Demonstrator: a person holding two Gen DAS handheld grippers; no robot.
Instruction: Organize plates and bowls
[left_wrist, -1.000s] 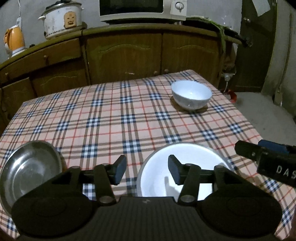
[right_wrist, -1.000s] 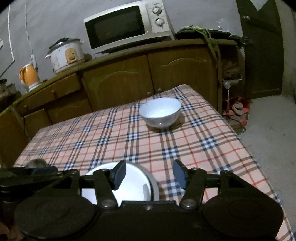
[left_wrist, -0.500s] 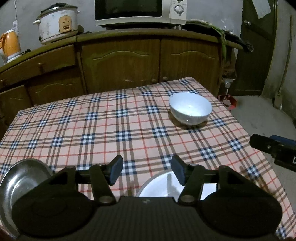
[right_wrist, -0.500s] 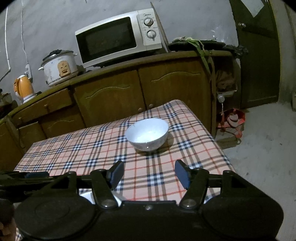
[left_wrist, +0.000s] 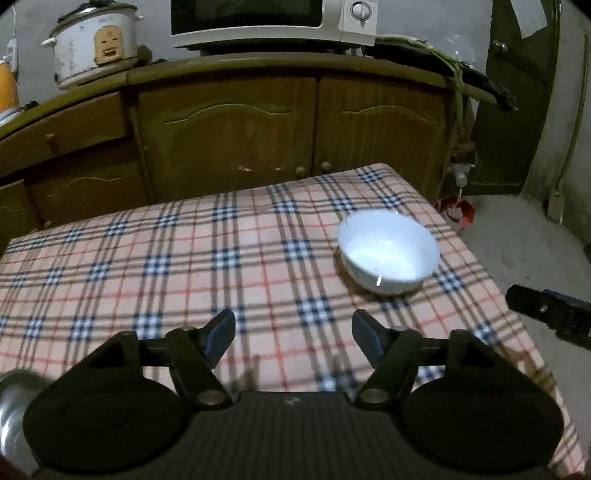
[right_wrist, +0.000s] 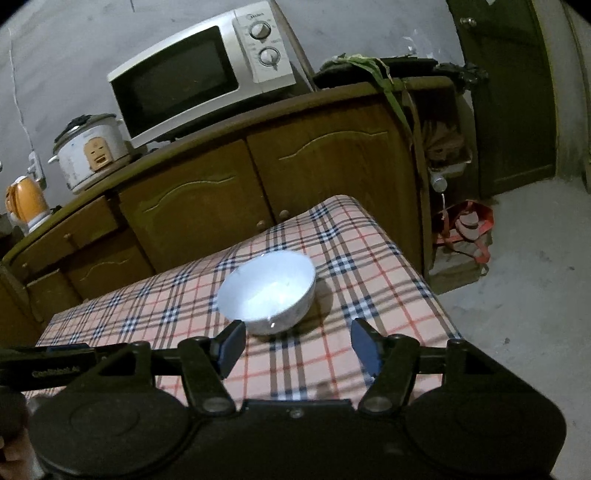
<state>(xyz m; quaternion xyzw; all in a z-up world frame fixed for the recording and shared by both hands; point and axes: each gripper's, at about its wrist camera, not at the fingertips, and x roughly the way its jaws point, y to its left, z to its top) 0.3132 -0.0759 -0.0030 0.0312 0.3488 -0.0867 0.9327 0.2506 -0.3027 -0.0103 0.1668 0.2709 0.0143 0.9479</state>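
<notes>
A white bowl (left_wrist: 388, 252) stands upright on the plaid tablecloth (left_wrist: 184, 258) near the table's far right corner; it also shows in the right wrist view (right_wrist: 269, 291). My left gripper (left_wrist: 293, 338) is open and empty above the table's near middle. My right gripper (right_wrist: 297, 343) is open and empty, just short of the bowl; its tip also shows in the left wrist view (left_wrist: 546, 314). The rim of a steel bowl (left_wrist: 11, 413) peeks out at the bottom left. The white plate is hidden below my grippers.
A wooden cabinet (left_wrist: 236, 125) runs behind the table, with a microwave (right_wrist: 199, 77), a rice cooker (right_wrist: 90, 151) and an orange kettle (right_wrist: 26, 199) on top. The table's right edge (right_wrist: 417, 273) drops to a concrete floor with a red bag (right_wrist: 465, 229).
Both grippers have risen and moved forward toward the white bowl. The white plate has dropped out of view below them and the steel bowl has nearly left the left view. Both stay open.
</notes>
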